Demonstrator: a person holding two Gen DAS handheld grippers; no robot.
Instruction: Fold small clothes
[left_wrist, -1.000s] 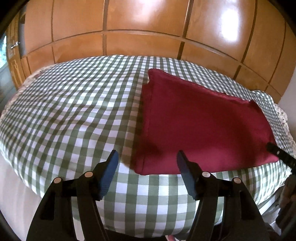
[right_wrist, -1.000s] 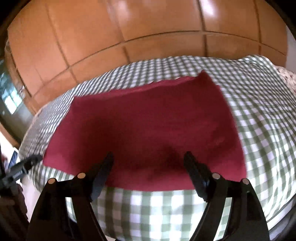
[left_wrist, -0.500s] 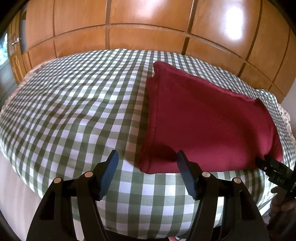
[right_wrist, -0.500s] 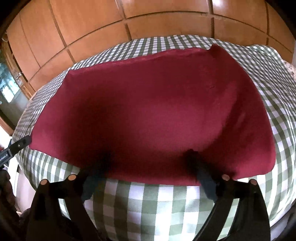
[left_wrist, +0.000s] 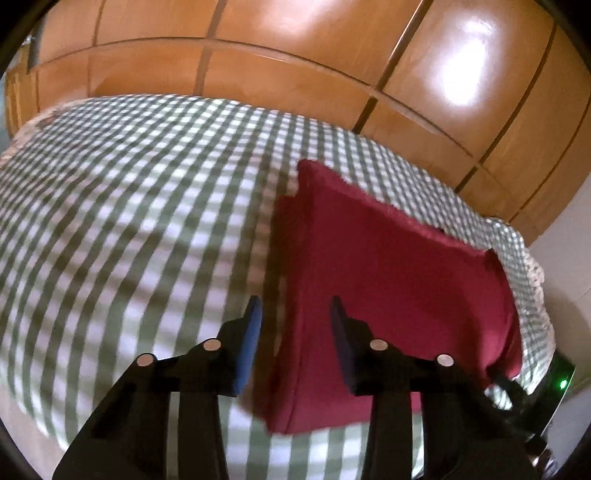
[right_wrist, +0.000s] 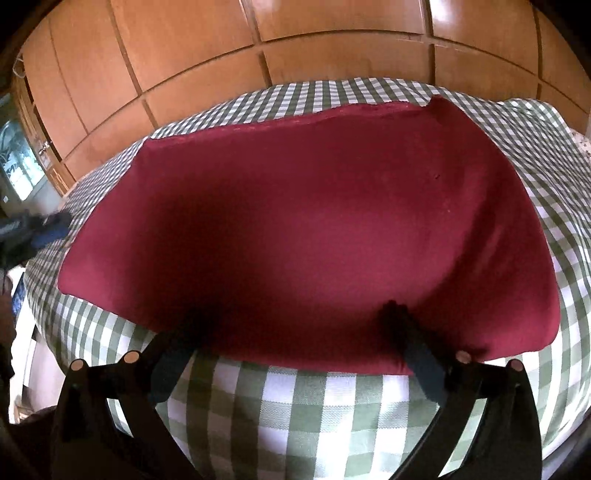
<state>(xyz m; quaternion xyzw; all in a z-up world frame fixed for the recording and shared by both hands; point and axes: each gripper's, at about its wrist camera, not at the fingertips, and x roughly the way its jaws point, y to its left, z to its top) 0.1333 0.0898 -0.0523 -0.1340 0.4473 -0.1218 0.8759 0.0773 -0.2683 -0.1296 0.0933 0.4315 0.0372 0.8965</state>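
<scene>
Garment: a dark red cloth (right_wrist: 314, 229) lies flat on the green-checked bed cover (left_wrist: 129, 221), toward the right and near side of the bed; it looks folded at least once, with a thick near edge.
Left claw (left_wrist: 295, 314): its jaws have just been closing and stand partly apart, astride the cloth's left edge; the blue pad on the left is over the checked cover, the other over the red cloth. The view is blurred, and the pads do not appear to press the fabric.
Right claw (right_wrist: 295, 321): its jaws have just been opening and now stand wide apart, both tips on or just above the cloth close to its near edge; nothing is pinched between them.
Backdrop: wooden wardrobe panels (right_wrist: 295, 44) stand behind the far side of the bed.
Risk, wrong layer: the left claw could pinch the bed cover together with the cloth, since one pad sits over the checks; lifting would then drag the cover and wrinkle the fold.
Risk, partial grab: with stacked layers at the edge, either claw may catch only the top layer, so the fold would open on lifting.
Risk, uneven lift: the claws are at different points of the cloth; if only one side grips, the cloth would likely skew and the edges would not line up.
Risk, soft bed: pressing down may sink the tips and bunch fabric ahead of them.
</scene>
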